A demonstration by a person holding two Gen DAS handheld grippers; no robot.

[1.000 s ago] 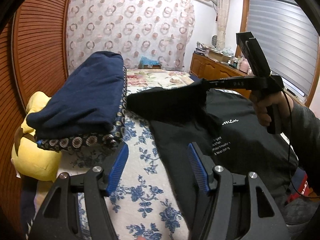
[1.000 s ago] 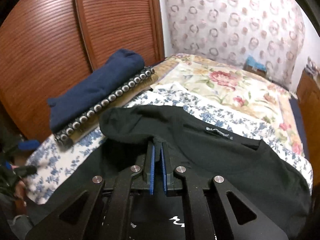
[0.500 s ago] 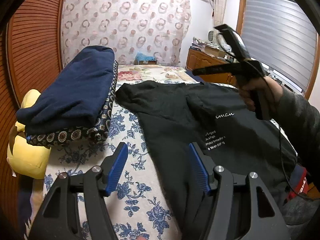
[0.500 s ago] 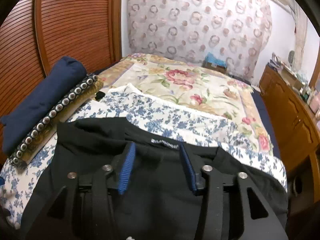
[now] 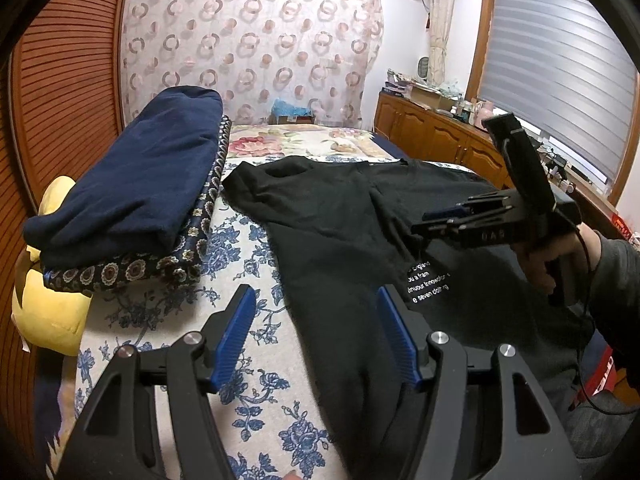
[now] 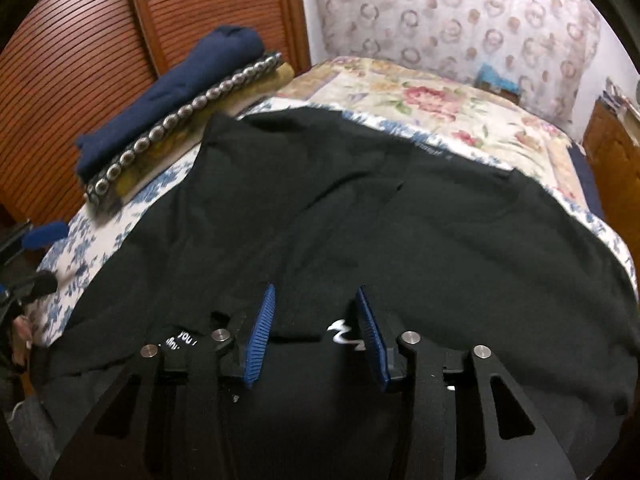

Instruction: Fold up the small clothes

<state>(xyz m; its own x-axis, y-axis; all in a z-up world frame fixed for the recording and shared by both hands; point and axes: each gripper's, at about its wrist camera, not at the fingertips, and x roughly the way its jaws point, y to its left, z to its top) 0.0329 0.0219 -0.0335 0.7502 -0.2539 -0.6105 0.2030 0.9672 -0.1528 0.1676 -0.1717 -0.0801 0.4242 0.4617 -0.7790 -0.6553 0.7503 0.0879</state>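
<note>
A black T-shirt with white print lies spread on the flowered bedspread, its left sleeve folded in over the chest. My left gripper hovers open over the shirt's near left edge, with nothing between its blue pads. My right gripper hangs low over the chest print. Its jaws are closing; the cloth lies below them and the pads press on nothing. In the left wrist view the right gripper is seen from the side, held by a hand in a grey sleeve.
A folded navy garment rests on patterned cloth and a yellow pillow at the bed's left edge. Slatted wooden doors stand just behind them. Wooden cabinets run along the right under a window blind.
The right gripper let go of the lifted sleeve fold, which now lies flat on the shirt. The gripper opened and sank toward the chest print. The left gripper kept still.
</note>
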